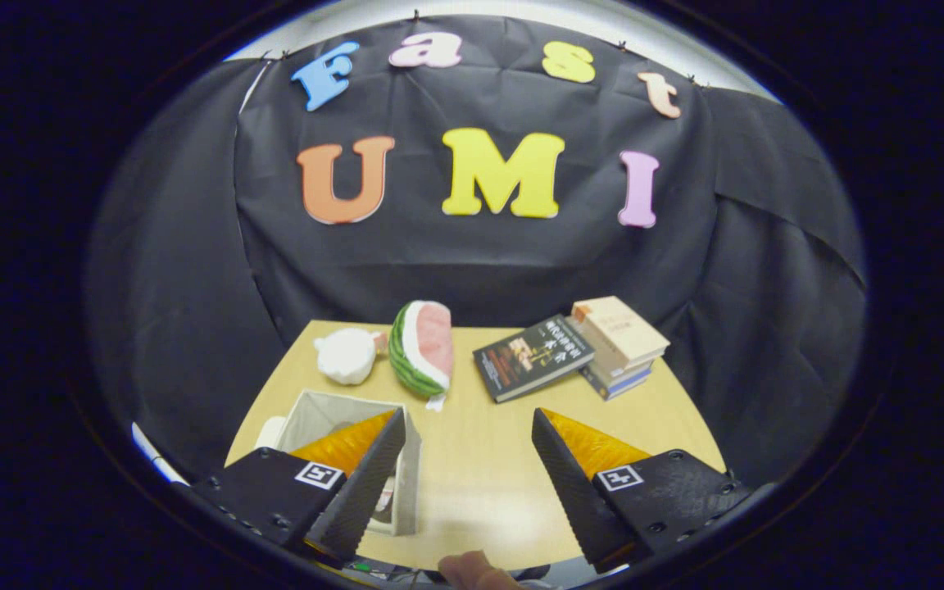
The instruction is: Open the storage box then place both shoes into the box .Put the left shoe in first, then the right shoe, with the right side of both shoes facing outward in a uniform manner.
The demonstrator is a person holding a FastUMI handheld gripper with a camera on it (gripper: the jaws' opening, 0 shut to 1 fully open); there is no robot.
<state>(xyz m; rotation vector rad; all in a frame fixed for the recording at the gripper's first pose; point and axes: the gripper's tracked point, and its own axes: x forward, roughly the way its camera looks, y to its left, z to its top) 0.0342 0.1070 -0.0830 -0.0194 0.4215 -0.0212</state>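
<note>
Right now the gripper [465,436] hangs above the table [488,459] with its fingers spread wide, nothing between them. The storage box [406,459] sits open-topped beneath the left finger. Beyond the box lie a white plush toy [347,354] and a watermelon plush [423,348], with books [570,351] further right.

gripper [464,426] at the bottom of frame, fingers [374,467] spread wide apart, nothing gripped, fingertip of a hand [476,571] bottom centre
</note>
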